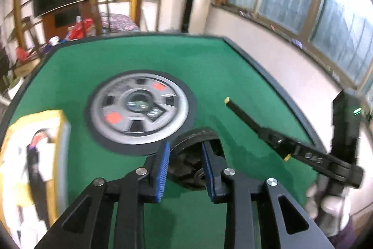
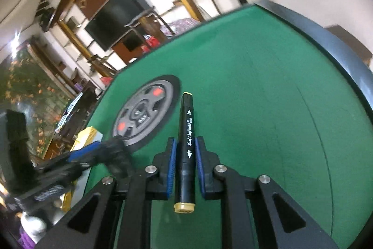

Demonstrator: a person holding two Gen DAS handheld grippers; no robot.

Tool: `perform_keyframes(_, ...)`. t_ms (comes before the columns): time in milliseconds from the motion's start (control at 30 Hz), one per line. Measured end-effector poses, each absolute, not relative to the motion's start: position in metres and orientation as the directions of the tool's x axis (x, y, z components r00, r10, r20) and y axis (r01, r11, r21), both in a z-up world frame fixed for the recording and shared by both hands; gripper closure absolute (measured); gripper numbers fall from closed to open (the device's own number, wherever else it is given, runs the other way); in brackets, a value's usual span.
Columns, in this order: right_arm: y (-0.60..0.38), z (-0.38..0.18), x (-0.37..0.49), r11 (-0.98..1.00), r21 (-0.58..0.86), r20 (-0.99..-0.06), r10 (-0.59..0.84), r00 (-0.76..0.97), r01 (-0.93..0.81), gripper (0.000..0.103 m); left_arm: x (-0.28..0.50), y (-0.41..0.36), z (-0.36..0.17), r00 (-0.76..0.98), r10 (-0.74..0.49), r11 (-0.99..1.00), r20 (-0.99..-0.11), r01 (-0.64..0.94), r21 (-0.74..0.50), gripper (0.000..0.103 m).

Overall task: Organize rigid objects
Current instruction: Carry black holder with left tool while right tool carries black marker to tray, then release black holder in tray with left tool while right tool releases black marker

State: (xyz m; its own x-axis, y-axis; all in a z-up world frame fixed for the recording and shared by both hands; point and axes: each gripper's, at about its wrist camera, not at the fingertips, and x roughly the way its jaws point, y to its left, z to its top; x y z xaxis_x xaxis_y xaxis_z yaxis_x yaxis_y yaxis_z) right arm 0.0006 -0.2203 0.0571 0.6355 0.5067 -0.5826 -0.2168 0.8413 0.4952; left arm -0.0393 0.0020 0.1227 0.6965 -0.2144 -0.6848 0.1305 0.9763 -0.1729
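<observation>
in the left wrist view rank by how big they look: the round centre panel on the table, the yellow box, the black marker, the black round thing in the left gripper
1. Centre panel
2. Yellow box, cut off at the frame edge and nearer, so unsure against the panel
3. Black round thing, partly hidden
4. Black marker

Matt green felt table (image 2: 256, 85), glossy plastic marker (image 2: 186, 144)

My left tongs (image 1: 185, 166) pinch a dark round piece (image 1: 193, 162) between their blue pads, angled downward. My right tongs (image 2: 184, 163) are clamped on a black marker (image 2: 185, 132), tilted down too.
</observation>
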Motion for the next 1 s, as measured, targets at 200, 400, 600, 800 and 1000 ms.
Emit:
perform_keyframes(200, -0.191, 0.077, -0.014, 0.806, 0.52, -0.563, 0.572, 0.596, -0.282, 0.087, -0.086, 0.079, 0.155, 0.785, -0.185, 0.967, -0.592, 0.039, -0.251, 0.075)
perform_keyframes(400, -0.124, 0.115, -0.038, 0.743, 0.51, -0.533, 0.669, 0.519, -0.434, 0.087, -0.13, 0.143, 0.163, 0.818, -0.062, 0.973, -0.572, -0.079, -0.219, 0.075)
perform_keyframes(600, -0.033, 0.124, -0.053, 0.684, 0.477, -0.553, 0.722, 0.417, -0.551, 0.087, -0.145, 0.191, 0.13, 0.785, 0.009, 0.954, -0.62, -0.192, -0.229, 0.075)
perform_keyframes(800, 0.044, 0.103, -0.052, 0.678, 0.452, -0.633, 0.702, 0.328, -0.579, 0.087, -0.147, 0.233, 0.104, 0.747, 0.042, 0.925, -0.664, -0.281, -0.258, 0.074)
perform_keyframes(1000, 0.092, 0.079, -0.046, 0.715, 0.393, -0.709, 0.636, 0.304, -0.578, 0.087, -0.141, 0.263, 0.089, 0.73, 0.044, 0.907, -0.682, -0.315, -0.279, 0.08)
